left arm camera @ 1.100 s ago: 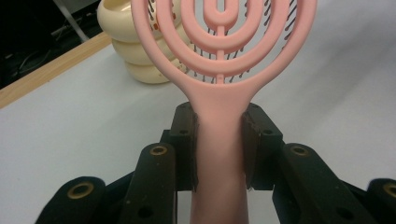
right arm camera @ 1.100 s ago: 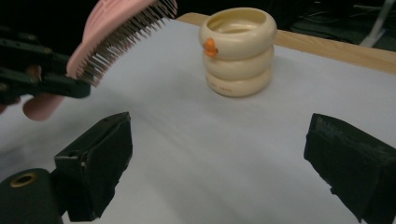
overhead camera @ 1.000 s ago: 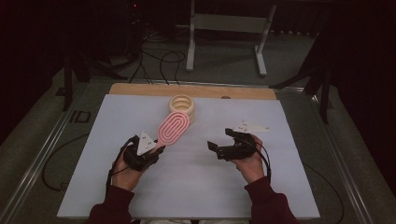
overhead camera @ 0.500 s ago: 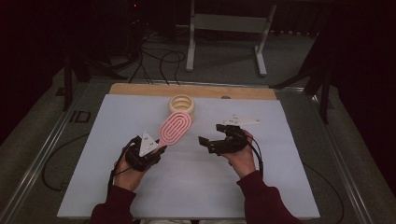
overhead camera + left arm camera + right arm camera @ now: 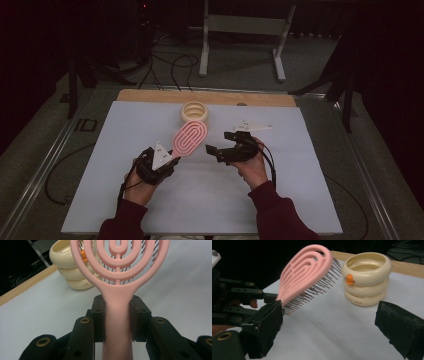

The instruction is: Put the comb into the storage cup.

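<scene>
High view: I see left gripper pinching pink brush by handle, long axis toward 1 o'clock, head near cream bowl. Right gripper spread, brush at its 9 o'clock.

Left gripper view: pads clamp handle.

Right gripper view: bristles face table, probably clear of it.

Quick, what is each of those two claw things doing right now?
Left gripper: shut on the handle of the pink hairbrush.
Right gripper: open, holding nothing, jaws wide apart near the brush.
</scene>
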Demonstrator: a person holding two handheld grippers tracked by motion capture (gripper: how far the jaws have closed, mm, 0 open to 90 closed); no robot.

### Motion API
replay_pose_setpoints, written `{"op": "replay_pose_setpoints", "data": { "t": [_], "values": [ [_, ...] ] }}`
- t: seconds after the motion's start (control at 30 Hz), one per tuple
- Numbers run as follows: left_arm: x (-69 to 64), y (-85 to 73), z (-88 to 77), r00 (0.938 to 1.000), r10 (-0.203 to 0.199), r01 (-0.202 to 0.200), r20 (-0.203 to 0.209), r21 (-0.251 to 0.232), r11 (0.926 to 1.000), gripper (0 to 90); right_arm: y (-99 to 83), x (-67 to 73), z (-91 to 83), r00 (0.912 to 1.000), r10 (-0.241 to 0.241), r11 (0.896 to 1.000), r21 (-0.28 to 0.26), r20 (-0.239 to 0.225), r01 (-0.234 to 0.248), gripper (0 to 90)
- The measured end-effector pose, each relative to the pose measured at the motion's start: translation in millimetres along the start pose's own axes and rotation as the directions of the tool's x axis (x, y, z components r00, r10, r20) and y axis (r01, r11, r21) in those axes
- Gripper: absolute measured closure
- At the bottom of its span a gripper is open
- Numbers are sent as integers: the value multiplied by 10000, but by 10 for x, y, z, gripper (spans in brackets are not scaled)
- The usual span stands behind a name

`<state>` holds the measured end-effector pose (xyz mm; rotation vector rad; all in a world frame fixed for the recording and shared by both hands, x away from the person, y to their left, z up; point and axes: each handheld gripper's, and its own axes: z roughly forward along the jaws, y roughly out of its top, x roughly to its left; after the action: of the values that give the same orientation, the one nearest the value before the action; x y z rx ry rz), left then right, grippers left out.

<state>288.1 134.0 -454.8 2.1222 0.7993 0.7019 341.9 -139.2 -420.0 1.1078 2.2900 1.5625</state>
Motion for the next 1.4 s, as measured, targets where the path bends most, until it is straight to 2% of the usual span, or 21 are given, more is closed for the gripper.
{"op": "replay_pose_setpoints", "data": {
  "t": [0.47,0.57,0.93,0.97,1.03,1.1,1.2,1.3,1.4],
  "values": [
    [-53,23,-3,9999,120,-120,26,-132,9998,698,37,103,156,9973,237,9997,39,-694,-235,79],
    [-66,31,-8,9999,159,-159,25,-179,9997,698,44,118,187,9955,412,9991,117,-855,-403,79],
    [-104,57,-28,9997,224,-223,29,-393,9990,698,81,154,259,9909,818,9964,307,-1069,-789,85],
    [-115,63,-31,9997,217,-215,53,-438,9988,698,84,161,273,9895,1011,9948,189,-1028,-996,137],
    [-117,66,-34,9998,200,-196,72,-455,9988,698,85,152,273,9888,1043,9945,148,-1069,-1033,151],
    [-123,69,-35,9998,185,-181,81,-508,9985,698,87,147,284,9843,1381,9904,148,-1097,-1373,202],
    [-129,74,-38,9998,163,-157,104,-542,9984,698,83,142,291,9821,1497,9887,152,-1146,-1489,261],
    [-134,79,-38,9998,114,-106,142,-572,9983,698,84,135,288,9753,1766,9840,16,-1326,-1779,316],
    [-152,85,-32,9998,69,-58,175,-638,9979,698,84,151,297,9731,1811,9830,-32,-1426,-1834,363]
  ]
}}
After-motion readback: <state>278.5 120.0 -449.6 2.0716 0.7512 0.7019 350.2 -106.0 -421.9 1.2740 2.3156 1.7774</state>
